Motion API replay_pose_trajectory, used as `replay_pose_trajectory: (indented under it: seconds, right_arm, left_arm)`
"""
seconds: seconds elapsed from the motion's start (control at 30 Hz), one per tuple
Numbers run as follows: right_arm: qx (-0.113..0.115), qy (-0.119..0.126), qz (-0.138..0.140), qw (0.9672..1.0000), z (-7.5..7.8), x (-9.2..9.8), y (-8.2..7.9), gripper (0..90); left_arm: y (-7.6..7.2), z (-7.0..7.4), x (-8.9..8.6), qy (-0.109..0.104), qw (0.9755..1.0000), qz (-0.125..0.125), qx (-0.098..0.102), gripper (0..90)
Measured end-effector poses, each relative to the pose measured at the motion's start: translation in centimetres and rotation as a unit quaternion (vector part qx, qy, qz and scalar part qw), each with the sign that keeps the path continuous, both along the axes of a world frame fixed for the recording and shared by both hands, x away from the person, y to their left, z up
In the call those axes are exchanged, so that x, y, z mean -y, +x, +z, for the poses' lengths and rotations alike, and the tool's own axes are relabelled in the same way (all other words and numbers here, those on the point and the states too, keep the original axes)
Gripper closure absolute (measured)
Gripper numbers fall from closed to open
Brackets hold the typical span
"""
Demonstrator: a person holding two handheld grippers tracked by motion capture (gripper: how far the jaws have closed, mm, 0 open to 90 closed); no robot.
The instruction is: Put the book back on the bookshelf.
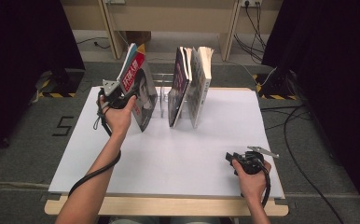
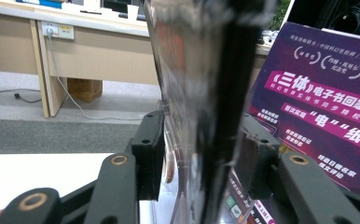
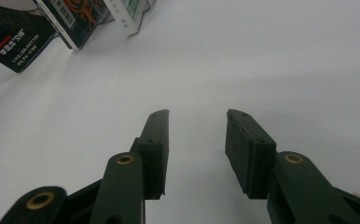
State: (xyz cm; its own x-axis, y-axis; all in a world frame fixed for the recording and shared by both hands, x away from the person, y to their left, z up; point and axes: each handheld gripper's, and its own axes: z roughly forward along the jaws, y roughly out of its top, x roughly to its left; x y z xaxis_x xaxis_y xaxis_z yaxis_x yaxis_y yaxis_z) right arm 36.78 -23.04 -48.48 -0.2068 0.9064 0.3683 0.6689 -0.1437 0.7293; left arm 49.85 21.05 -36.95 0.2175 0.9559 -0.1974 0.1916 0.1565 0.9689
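Two grippers are under my hands at the white table [image 1: 178, 158]. The left gripper [image 1: 122, 95] stands in the upper left of the high view, against a magazine [image 1: 138, 91] that leans upright at the left end of a clear rack [image 1: 162, 95]. In the left gripper view the magazine's dark edge [image 2: 215, 116] runs between the jaws; I see a gap beside the left pad [image 2: 151, 149], and I cannot tell whether the right pad [image 2: 255, 158] touches the cover. The jaws stand fairly wide and I read no clamping on the magazine. Right of it in that view hangs a purple cover with white print [image 2: 318, 102].

Two further books [image 1: 190, 86] stand tilted in the rack at upper centre of the high view, well apart from the magazine.

The right gripper [image 1: 243, 161] rests low at the lower right of the high view, near the table's front edge. In the right gripper view its jaws gape over bare white surface, gripping nothing; book corners [image 3: 52, 28] show at that frame's upper left.
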Motion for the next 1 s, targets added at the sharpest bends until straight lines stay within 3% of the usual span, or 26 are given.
replay_pose_trajectory:
  seconds: [1.0]
  right_arm:
    - [0.002, -0.002, 0.000, 1.0000, 0.0, -0.1, 0.0, 60.6]
  left_arm:
    - [-2.2, 0.2, -0.7, -0.001, 0.9999, -0.016, -0.005, 45.2]
